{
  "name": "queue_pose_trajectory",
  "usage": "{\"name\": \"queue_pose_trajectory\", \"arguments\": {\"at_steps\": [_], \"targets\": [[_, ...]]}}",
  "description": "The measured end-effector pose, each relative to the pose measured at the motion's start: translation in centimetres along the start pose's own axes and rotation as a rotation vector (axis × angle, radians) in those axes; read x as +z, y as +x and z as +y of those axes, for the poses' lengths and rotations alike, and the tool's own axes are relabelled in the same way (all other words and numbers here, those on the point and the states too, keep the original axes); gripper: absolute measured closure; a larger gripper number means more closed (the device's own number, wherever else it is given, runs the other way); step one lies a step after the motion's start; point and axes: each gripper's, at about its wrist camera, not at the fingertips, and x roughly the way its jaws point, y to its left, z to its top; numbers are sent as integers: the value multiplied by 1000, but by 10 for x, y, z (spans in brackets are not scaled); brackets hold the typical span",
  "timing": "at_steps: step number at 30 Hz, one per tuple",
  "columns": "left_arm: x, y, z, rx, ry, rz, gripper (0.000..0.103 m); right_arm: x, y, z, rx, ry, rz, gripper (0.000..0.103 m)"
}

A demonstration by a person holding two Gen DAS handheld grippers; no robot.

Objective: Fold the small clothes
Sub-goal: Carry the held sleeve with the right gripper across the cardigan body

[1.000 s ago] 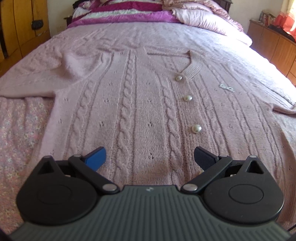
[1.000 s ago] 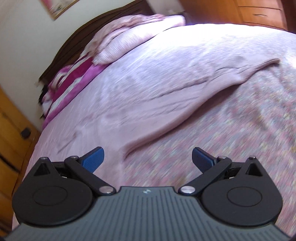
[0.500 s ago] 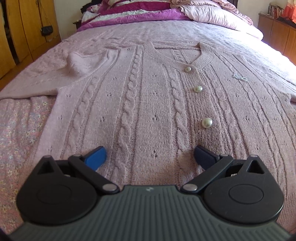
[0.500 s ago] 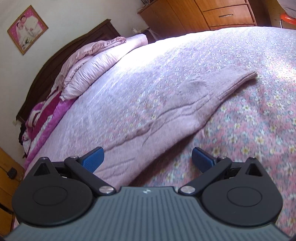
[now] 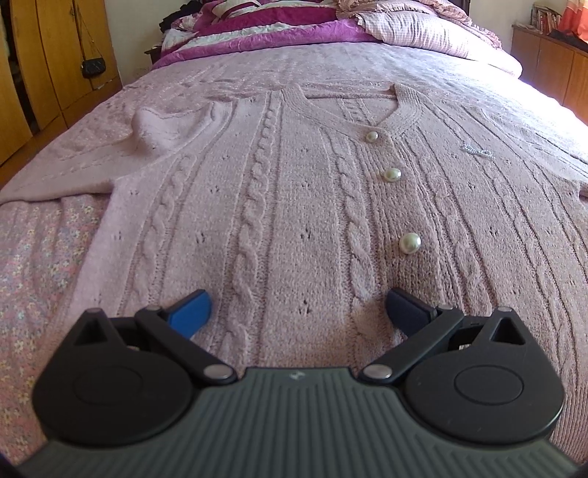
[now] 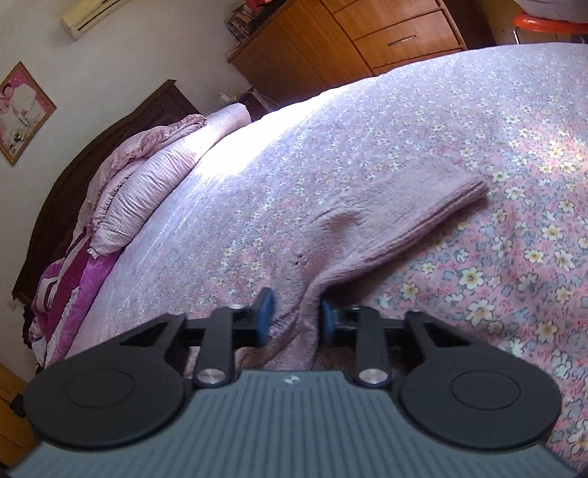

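A pink cable-knit cardigan (image 5: 294, 191) with pearl buttons (image 5: 409, 242) lies flat, front up, on the bed. My left gripper (image 5: 297, 309) is open and empty, low over its lower front, with the blue fingertips (image 5: 191, 307) wide apart. In the right wrist view, my right gripper (image 6: 297, 318) has closed on the cardigan's sleeve (image 6: 386, 228), pinching a fold of the knit between its pads. The sleeve's ribbed cuff (image 6: 466, 193) lies ahead on the bedspread.
The floral pink bedspread (image 6: 496, 275) covers the bed. Folded quilts and pillows (image 5: 312, 25) are piled at the headboard end, also shown in the right wrist view (image 6: 147, 176). Wooden wardrobes (image 5: 44, 73) stand left, a wooden dresser (image 6: 349, 40) right.
My right gripper moved along the sleeve toward the cuff and closed on it, from wide open. My left gripper shifted slightly forward over the cardigan, staying open.
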Motion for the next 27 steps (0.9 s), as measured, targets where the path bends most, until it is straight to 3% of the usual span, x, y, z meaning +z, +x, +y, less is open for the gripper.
{"name": "queue_pose_trajectory", "arguments": {"at_steps": [2,9,17,22,27], "targets": [[0,0,0,-1,2,-1,0,1,-2,-6,25,7,7,87],[-1,-1,1,-7,7,-7,0,-1,-43,7,119,-62,-55,89],[4,-2,6,-36,15,5,0,-10,-100,53,234,-119,-69,89],[11,-5,12,-66,3,26,0,-22,-125,81,277,-77,-38,89],[20,-15,24,-105,-28,23,0,-37,-147,121,295,-139,-38,89]]}}
